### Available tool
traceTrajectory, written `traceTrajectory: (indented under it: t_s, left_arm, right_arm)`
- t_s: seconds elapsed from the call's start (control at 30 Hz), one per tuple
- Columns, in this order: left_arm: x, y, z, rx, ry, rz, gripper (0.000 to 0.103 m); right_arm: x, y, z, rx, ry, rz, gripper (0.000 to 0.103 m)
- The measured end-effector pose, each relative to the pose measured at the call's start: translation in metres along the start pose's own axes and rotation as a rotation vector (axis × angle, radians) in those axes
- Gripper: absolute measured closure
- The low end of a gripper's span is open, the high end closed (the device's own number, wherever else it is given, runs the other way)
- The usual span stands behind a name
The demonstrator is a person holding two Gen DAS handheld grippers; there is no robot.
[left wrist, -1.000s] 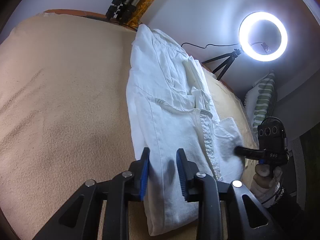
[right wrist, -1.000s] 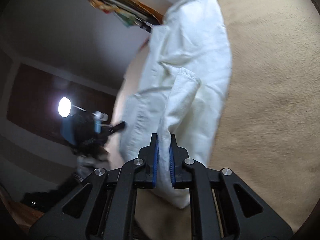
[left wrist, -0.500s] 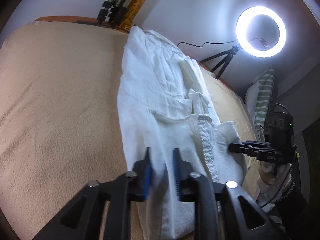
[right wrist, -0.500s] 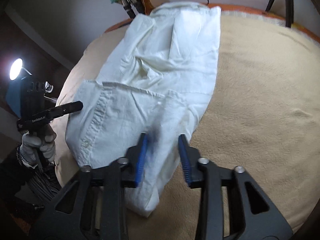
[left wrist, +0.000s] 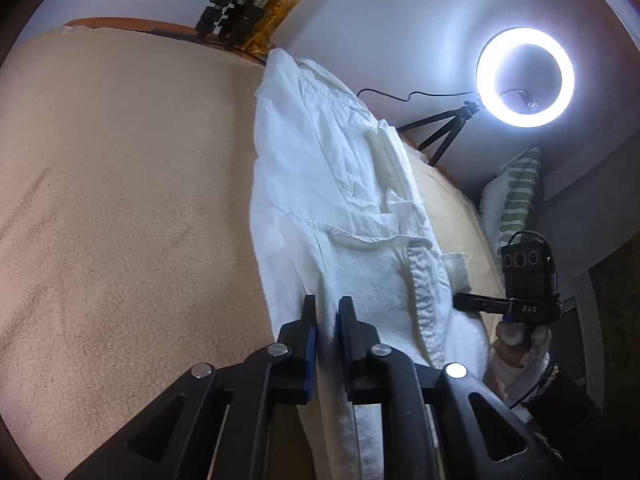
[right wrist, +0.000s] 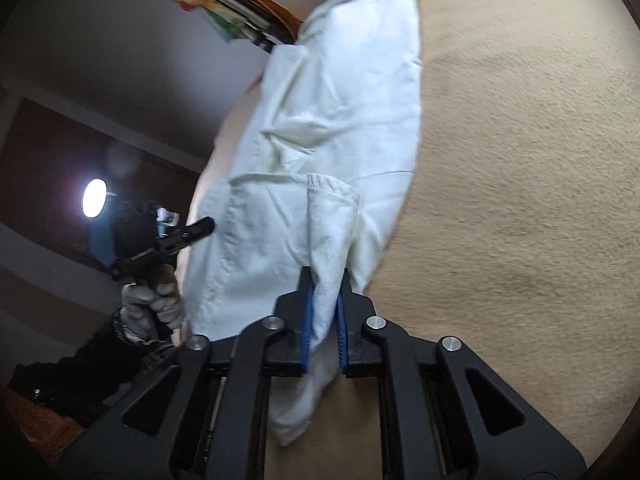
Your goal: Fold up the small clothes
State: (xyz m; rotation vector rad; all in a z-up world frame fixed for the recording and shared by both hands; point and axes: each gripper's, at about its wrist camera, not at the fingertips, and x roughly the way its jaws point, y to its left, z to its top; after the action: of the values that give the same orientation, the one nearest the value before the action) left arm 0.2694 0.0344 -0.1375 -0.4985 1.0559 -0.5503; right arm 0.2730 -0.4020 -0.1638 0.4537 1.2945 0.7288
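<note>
A white garment (left wrist: 332,184) lies lengthwise on a beige blanket (left wrist: 120,200), partly folded, with a buttoned edge toward its near end. My left gripper (left wrist: 328,304) has the garment's near left edge between its blue pads; the jaws are opening, but the cloth still fills the narrow gap. In the right wrist view the garment (right wrist: 340,112) stretches away over the blanket (right wrist: 520,200), and my right gripper (right wrist: 325,276) is shut on a raised fold with a gathered cuff. Each view also shows the other gripper at the garment's far side, held in a gloved hand (right wrist: 152,300).
A lit ring light (left wrist: 525,77) on a small tripod stands beyond the bed's right edge, beside a green-striped pillow (left wrist: 516,200). Folded tripod legs (left wrist: 232,12) lean at the bed's head. A bright lamp (right wrist: 94,199) shines to the left, in front of dark wall.
The left jaws, open around the cloth edge a second ago, have closed in on it. The right gripper stood open half a second ago and now pinches the fold again.
</note>
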Motion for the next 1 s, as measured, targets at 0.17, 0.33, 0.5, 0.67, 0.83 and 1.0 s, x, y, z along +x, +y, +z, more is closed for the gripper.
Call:
traceTrajectory:
  t_s: [0.17,0.33,0.5,0.67,0.83,1.0]
  left_arm:
    - [-0.02,-0.001,0.004,0.005,-0.049,0.064,0.073]
    - [-0.04,-0.029,-0.003,0.101,-0.072,0.03,0.073]
    - [-0.022,-0.078,-0.038,0.3,0.024,0.023,0.073]
    - [0.008,-0.081,-0.066,0.372,0.114,0.095,0.074]
    - [0.005,-0.078,-0.06,0.339,0.106,0.093,0.076]
    - [-0.017,-0.082,-0.034,0.332,0.038,0.099,0.069]
  right_arm:
    - [-0.016,0.031,0.003,-0.109,-0.063,-0.273,0.066]
    - [-0.037,0.08,-0.016,-0.264,-0.195,-0.415,0.065]
    - [-0.005,0.104,-0.027,-0.359,-0.133,-0.397,0.065]
    - [0.018,0.079,-0.04,-0.303,-0.082,-0.368,0.066]
    - [0.009,0.072,-0.028,-0.275,-0.118,-0.353,0.076]
    - [-0.015,0.07,-0.004,-0.245,-0.168,-0.376,0.073]
